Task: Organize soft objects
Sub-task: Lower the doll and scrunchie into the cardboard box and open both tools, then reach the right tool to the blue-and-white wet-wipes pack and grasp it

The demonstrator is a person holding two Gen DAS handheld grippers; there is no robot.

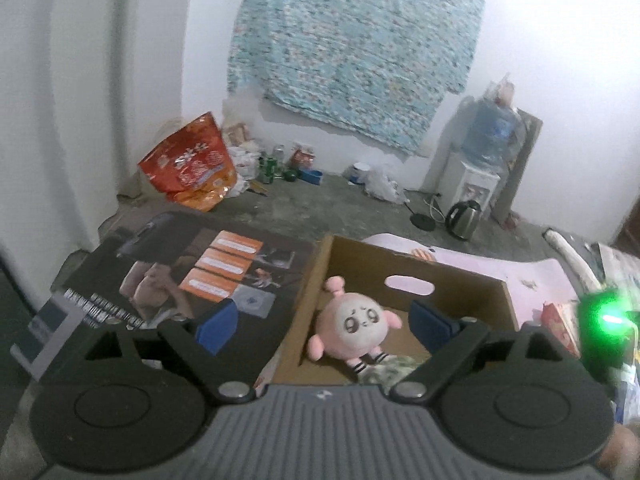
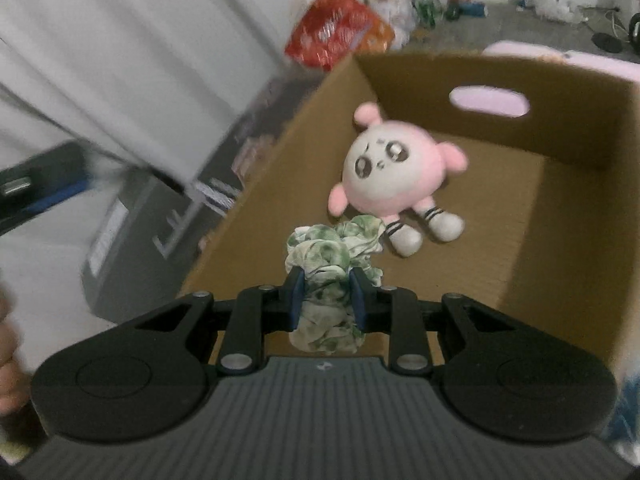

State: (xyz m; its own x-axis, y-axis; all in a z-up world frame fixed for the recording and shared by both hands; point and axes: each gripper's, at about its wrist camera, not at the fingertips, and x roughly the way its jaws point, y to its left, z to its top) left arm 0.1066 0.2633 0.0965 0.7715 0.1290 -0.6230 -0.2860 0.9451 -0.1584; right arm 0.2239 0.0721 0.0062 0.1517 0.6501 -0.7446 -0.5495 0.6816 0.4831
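The right claw is clamped on a green-and-white scrunchie, its blue pads pressing the fabric from both sides; part of the scrunchie bunches ahead of the tips and part hangs behind them. The claw holds it above the near end of the open box. Just ahead of the claw, on the box floor, lies the pink plush, face up, its striped feet pointing back toward the scrunchie. A cut-out handle shows in the far wall beyond the plush.

The left claw stands wide apart with nothing between its pads. Its left pad is over the dark poster beside the box, its right pad over the box interior. The plush sits between and below the tips, untouched. A patch of the scrunchie shows just behind the plush's feet.
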